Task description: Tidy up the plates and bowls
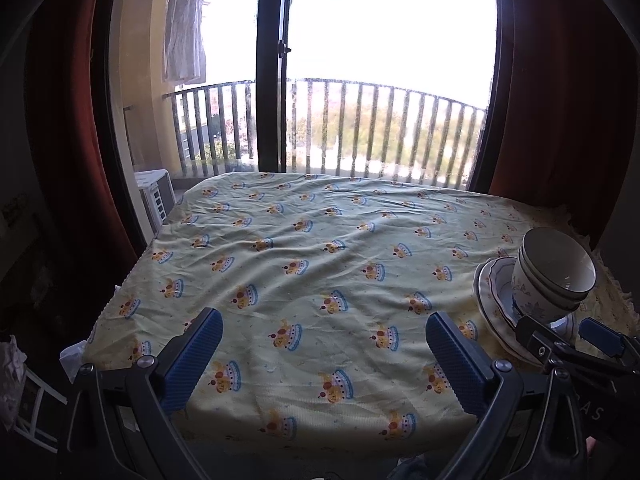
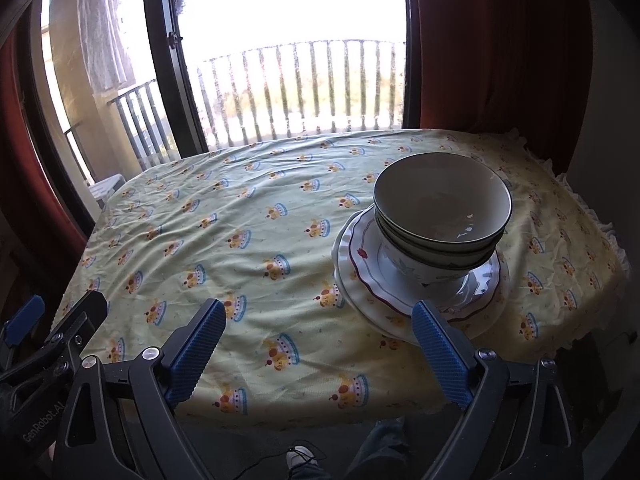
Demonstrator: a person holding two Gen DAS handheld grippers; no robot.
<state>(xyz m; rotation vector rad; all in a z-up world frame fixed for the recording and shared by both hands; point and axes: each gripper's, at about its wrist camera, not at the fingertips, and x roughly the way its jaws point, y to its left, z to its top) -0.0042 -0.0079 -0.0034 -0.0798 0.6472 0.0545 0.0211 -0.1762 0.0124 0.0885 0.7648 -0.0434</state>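
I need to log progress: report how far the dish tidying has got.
Done: the bowls sit nested on the stacked plates on the tablecloth. In hand: nothing; the left gripper and right gripper are open and empty. Left: no loose dishes in view.

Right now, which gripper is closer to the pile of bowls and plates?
Right. The right gripper sits open just in front of the stack, one finger at the plate rim. The left gripper, also open, is off to the stack's left.

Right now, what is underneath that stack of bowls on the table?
The bowls stand on stacked plates: a red-rimmed one over a plain white one. Below lies the crown-patterned tablecloth. The bowls cover the plates' middles, so any further plate stays hidden.
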